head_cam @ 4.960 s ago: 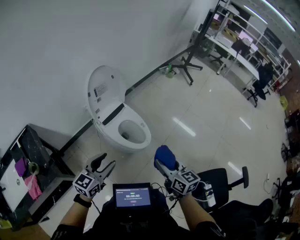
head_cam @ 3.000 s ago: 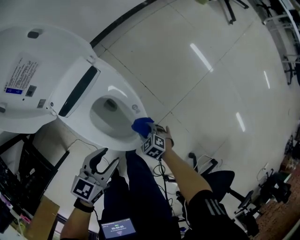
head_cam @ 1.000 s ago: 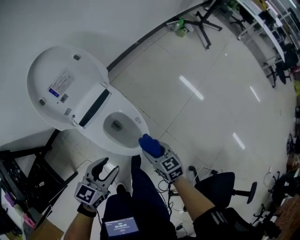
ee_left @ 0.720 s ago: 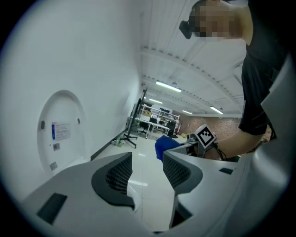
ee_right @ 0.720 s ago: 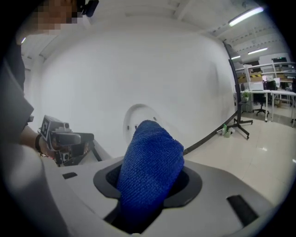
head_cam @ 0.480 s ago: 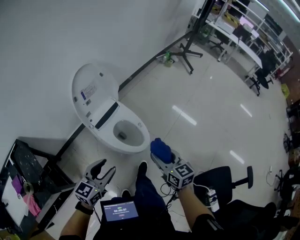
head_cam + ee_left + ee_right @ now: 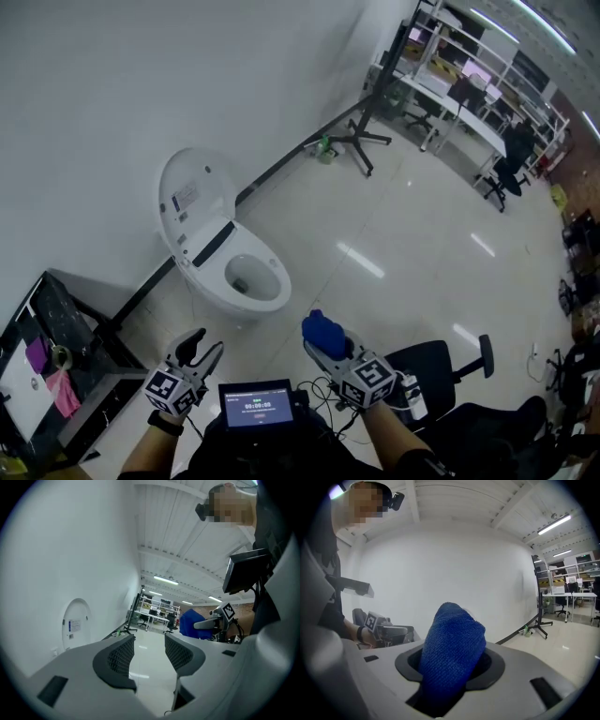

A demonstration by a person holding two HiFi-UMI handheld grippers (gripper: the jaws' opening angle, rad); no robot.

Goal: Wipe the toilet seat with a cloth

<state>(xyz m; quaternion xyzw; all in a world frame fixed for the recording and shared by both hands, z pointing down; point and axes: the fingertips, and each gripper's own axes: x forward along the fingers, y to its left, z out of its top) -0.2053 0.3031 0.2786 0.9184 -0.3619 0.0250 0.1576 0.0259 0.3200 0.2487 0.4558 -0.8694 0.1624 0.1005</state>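
Cloth [image 7: 450, 648] base hidden between fingers [image 7: 492, 666]

Head camera stared steeply down from high above, toilet [image 7: 230, 253] well off, left claw [image 7: 202, 345] and right claw [image 7: 323, 336] at the bottom edge. Each claw camera sat low behind its own jaws, looking out roughly level. The left caught toilet and the right claw's blue cloth [image 7: 192, 622]; the right caught the left claw.
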